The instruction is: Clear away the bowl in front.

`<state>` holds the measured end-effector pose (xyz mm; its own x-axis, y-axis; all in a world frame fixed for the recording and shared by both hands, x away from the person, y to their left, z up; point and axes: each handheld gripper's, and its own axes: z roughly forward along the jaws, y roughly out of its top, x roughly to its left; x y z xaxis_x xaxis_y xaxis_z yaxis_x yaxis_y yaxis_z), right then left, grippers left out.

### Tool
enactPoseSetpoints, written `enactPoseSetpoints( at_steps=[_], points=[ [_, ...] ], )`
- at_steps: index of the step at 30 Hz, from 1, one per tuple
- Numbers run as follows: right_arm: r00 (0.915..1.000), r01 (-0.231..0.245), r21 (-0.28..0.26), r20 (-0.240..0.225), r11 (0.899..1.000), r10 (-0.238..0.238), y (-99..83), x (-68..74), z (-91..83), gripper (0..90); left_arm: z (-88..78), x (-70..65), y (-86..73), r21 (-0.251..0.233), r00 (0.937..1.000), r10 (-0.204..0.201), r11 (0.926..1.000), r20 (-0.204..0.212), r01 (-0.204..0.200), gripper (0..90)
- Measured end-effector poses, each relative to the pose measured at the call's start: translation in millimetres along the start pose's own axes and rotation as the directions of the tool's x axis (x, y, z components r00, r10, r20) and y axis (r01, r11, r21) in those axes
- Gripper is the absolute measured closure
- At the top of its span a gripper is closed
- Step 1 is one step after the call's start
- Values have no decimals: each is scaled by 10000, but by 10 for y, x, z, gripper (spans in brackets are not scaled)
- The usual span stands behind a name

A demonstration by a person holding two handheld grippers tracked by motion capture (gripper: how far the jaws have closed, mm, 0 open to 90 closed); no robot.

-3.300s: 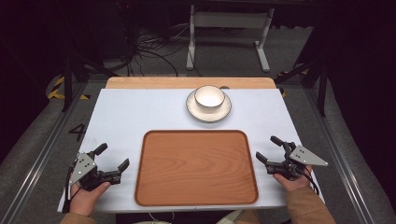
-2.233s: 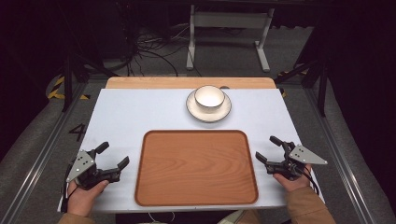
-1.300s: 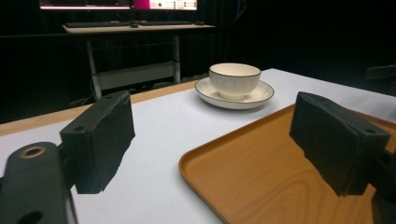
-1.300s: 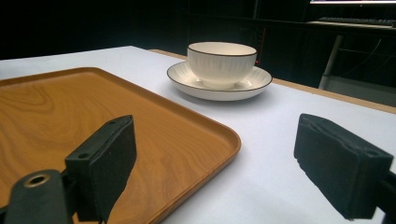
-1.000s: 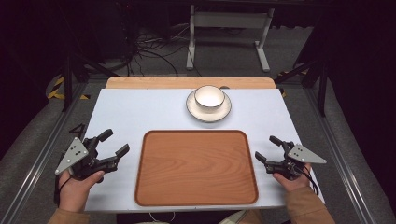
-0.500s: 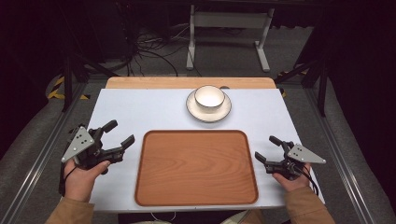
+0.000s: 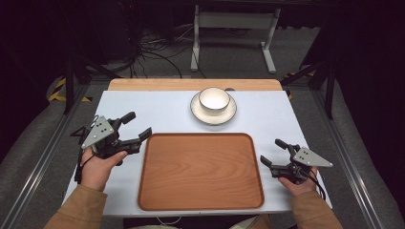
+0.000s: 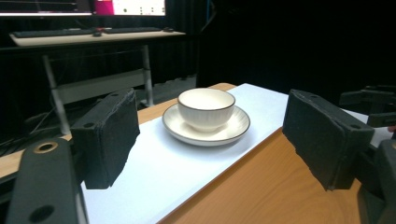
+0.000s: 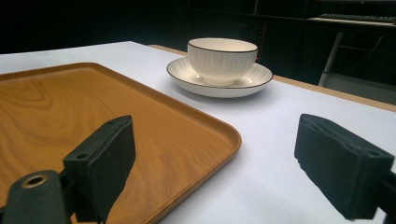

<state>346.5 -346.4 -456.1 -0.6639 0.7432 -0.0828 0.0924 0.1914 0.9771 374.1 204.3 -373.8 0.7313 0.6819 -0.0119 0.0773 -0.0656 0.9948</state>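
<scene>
A white bowl point(image 7: 213, 99) sits in a saucer point(image 7: 213, 110) on the table point(image 7: 157, 107) beyond the bare wooden tray point(image 7: 200, 170), while the left gripper point(image 7: 135, 126) and right gripper point(image 7: 273, 151) flank the tray, both with jaws wide and holding nothing.

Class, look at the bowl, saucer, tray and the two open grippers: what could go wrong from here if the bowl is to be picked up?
1. The bowl sits loose on the saucer; a sideways nudge could slide both or tip the bowl.
2. The left gripper is raised near the tray corner; swinging low could knock the tray's rim.
3. The bowl's smooth rounded wall may slip from wide, flat jaws, as with the open right gripper.
</scene>
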Motion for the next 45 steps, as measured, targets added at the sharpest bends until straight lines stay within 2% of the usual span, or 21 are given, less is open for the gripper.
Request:
enactPoseSetpoints(
  at_steps=[3, 8, 13, 23, 29, 42, 45],
  points=[
    [10000, 35, 50, -3, 10000, -35, 2, 5, 5, 130, 117, -25, 50, -23, 9998, 20, 10000, 179, -20, 189],
    [10000, 58, 107, -17, 9999, -58, 5, 5, 13, 127, 325, -65, 140, 291, 9985, 296, 9991, 450, -309, 183],
    [10000, 47, 137, 1, 9999, -47, 6, 7, 17, 122, 523, -95, 204, 345, 9970, 272, 9990, 724, -297, 177],
    [9999, -128, 193, 49, 9997, 127, 8, -7, 21, 102, 1012, -214, 338, 646, 9895, 536, 9959, 1342, -627, 177],
    [9998, -191, 241, 61, 9995, 190, 10, -14, 23, 96, 1208, -253, 424, 754, 9860, 555, 9948, 1574, -681, 180],
    [9997, -263, 233, 18, 9994, 263, 9, -25, 25, 96, 1491, -281, 541, 750, 9816, 267, 9963, 1893, -415, 181],
    [9997, -261, 243, 11, 9994, 261, 10, -26, 24, 96, 1561, -275, 533, 930, 9838, 56, 9954, 1792, -226, 187]
  ],
)
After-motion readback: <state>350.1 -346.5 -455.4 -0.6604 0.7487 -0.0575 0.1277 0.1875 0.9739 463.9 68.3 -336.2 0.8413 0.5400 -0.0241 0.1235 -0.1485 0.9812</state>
